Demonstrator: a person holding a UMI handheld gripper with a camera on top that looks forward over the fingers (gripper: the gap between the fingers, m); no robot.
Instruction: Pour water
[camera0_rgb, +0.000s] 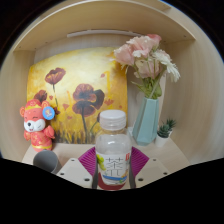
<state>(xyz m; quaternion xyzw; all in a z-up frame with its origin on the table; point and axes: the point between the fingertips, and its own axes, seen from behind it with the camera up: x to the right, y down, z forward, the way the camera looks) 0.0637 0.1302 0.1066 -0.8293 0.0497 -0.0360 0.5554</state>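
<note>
My fingers (113, 163) clamp the capped water bottle (112, 150), both pink pads (88, 160) pressing its sides, in front of the poppy painting (78, 97). Judging by the cap still on, pouring hasn't begun, and I see no cup to pour into.

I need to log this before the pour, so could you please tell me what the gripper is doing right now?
Gripper: closed on the bottle, one finger pressing each side.
</note>
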